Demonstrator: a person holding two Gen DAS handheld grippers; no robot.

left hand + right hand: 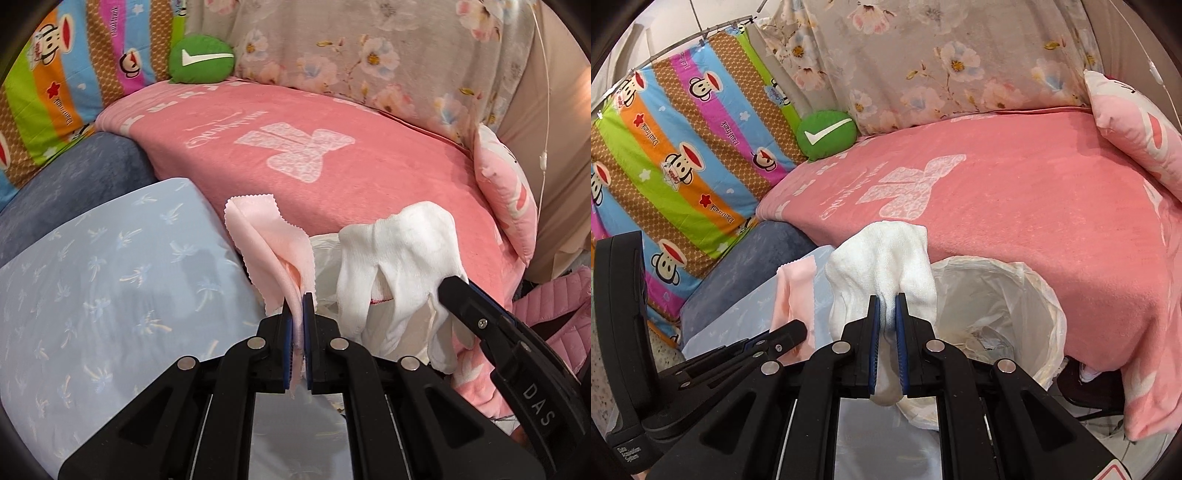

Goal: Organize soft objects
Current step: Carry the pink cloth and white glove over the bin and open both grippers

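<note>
Both grippers clench soft cloths above the bed's near edge.

Nearest the left wrist camera, the left gripper [297,301] has its jaws clamped on a pale pink cloth [267,236] with a zigzag-cut edge, which stands up over a light blue pillow [110,266]. Just to its right, the right gripper [886,302] pinches a white glove [886,254], its fingers drooping, beside a bin lined with a white plastic bag [1001,295]. Behind both lies a pink blanket [369,177] with a white bow print. A green check-mark cushion [201,59] sits at its far corner, against a striped monkey-print sheet [683,155] and floral fabric [942,55].
</note>
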